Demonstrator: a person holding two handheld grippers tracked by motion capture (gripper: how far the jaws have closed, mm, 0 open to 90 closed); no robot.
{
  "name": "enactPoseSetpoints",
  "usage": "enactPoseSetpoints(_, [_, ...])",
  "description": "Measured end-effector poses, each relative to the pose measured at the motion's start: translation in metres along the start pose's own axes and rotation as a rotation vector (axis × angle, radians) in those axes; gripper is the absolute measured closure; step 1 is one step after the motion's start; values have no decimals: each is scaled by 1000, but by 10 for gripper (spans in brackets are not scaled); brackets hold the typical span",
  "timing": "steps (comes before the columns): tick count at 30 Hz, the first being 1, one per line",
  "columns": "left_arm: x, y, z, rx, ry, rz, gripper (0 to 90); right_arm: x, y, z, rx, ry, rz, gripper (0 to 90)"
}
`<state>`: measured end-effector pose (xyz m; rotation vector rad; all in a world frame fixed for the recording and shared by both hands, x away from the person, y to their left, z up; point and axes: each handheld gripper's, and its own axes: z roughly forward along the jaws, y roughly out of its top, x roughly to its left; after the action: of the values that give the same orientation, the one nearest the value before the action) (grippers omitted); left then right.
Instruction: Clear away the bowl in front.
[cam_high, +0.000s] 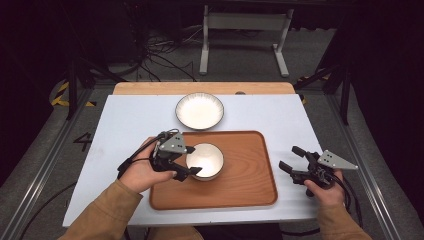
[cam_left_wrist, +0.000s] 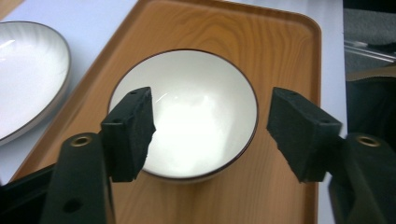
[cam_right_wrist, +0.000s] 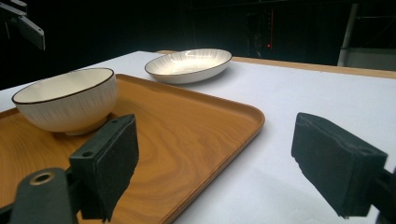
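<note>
Nearest, the left gripper (cam_high: 189, 171) hangs over the near-left part of the wooden tray (cam_high: 250, 190), right at the near-left rim of the white bowl (cam_high: 205, 160). Its jaws stand wide apart with nothing clamped; the bowl sits upright on the tray just beyond them. The right gripper (cam_high: 292, 159) rests over the white table (cam_high: 130, 125) just right of the tray, its jaws spread and holding nothing. Farther off, past the tray's far edge, a shallow white plate (cam_high: 199, 110) lies on the table.
</note>
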<state>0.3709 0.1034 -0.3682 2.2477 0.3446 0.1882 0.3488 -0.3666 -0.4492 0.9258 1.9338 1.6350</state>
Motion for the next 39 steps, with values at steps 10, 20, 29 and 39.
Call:
enactPoseSetpoints(10, [8,-29,-21,-101,79,-80,222,1,0,0,-1,-1,-3,153])
enactPoseSetpoints(20, [12,-57,-33,-184,147,-142,202,0,-1,-1,0,-6,-2,152])
enactPoseSetpoints(29, [15,-85,-39,-228,186,-197,190,0,-1,-1,0,-9,-4,150])
enactPoseSetpoints(39, [19,-112,-41,-264,215,-252,174,0,-2,-2,-1,-11,-3,150])
